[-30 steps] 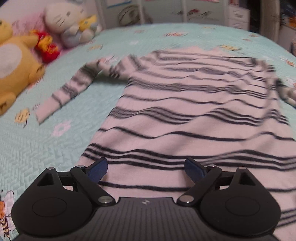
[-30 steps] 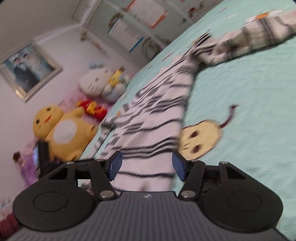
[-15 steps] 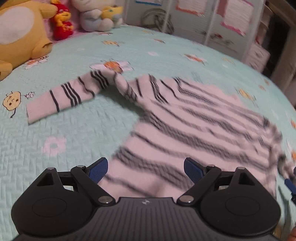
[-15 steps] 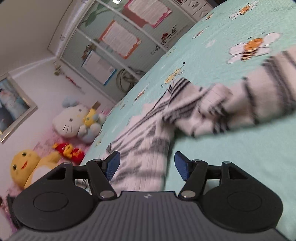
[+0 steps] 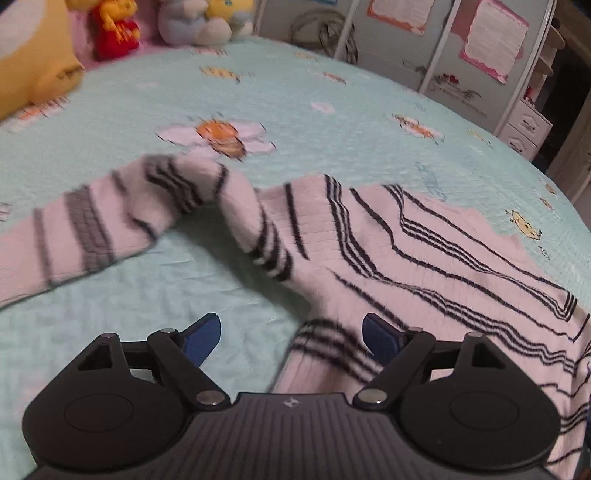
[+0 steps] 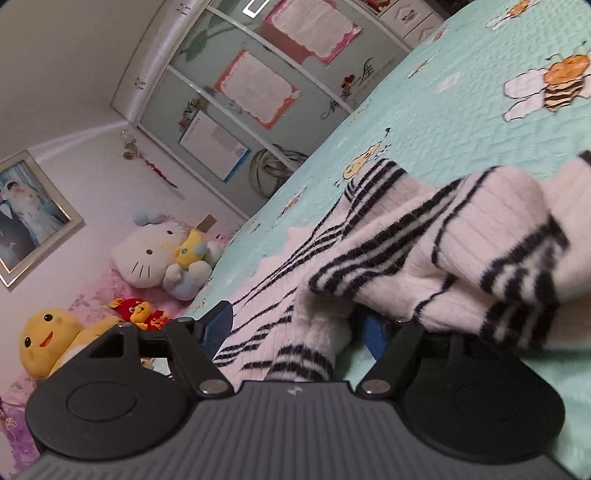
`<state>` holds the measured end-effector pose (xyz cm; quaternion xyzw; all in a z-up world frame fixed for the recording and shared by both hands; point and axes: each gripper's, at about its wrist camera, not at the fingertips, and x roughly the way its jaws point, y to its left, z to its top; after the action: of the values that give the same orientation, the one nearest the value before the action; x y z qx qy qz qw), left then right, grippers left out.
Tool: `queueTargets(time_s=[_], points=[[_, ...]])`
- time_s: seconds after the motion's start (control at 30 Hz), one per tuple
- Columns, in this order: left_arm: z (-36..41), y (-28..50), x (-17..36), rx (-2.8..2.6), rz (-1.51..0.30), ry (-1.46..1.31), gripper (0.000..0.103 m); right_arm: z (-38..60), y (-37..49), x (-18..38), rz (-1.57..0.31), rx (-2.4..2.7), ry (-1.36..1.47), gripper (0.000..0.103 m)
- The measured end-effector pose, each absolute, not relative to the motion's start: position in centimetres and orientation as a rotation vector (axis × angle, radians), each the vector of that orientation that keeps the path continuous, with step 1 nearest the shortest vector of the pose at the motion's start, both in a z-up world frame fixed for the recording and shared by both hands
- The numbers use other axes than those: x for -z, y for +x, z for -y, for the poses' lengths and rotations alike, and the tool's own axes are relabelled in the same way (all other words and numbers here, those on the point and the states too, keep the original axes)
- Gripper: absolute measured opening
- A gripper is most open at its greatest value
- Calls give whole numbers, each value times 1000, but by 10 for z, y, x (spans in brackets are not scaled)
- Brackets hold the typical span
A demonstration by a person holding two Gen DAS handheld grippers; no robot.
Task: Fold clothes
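The striped sweater (image 5: 424,251) lies flat on the bed (image 5: 332,92), sleeves crumpled beside its shoulders, and both the left gripper (image 5: 291,338) and right gripper (image 6: 295,325), just widening, gape unclenched over its edges, likely to seize sleeves.

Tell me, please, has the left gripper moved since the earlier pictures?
Yes. The left gripper has shifted from over the striped knitted sweater's body toward its sleeve edge, nearer the red plush toy.
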<state>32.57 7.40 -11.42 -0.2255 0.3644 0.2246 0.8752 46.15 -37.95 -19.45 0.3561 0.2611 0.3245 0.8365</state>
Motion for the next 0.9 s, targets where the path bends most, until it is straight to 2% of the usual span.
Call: queueTargets(time_s=[0.1,0.17,0.2,0.23,0.27,0.3,0.57,0.77,0.9], points=[[-79,348,125,-408,-824,-467,92,385,468,194,-556,-717,773,73],[-79,353,122,-389,-816,-432,88,387,468,193,-558,-729,775,73],[-79,356,120,-376,-812,-418,66,387,468,192,-559,-734,774,73],[-79,358,118,-363,-808,-408,49,388,467,192,-560,-737,773,73],[-83,359,116,-353,-807,-430,14,387,467,191,-560,-739,773,73],[-87,360,115,-344,-803,-450,10,387,466,190,-561,-741,774,73],[-111,365,77,-407,-645,-374,9,384,462,188,-560,-741,762,73],[-109,376,112,-470,-704,-270,10,383,459,188,-560,-737,751,73],[-97,376,127,-495,-708,-191,14,383,457,188,-559,-736,749,73]])
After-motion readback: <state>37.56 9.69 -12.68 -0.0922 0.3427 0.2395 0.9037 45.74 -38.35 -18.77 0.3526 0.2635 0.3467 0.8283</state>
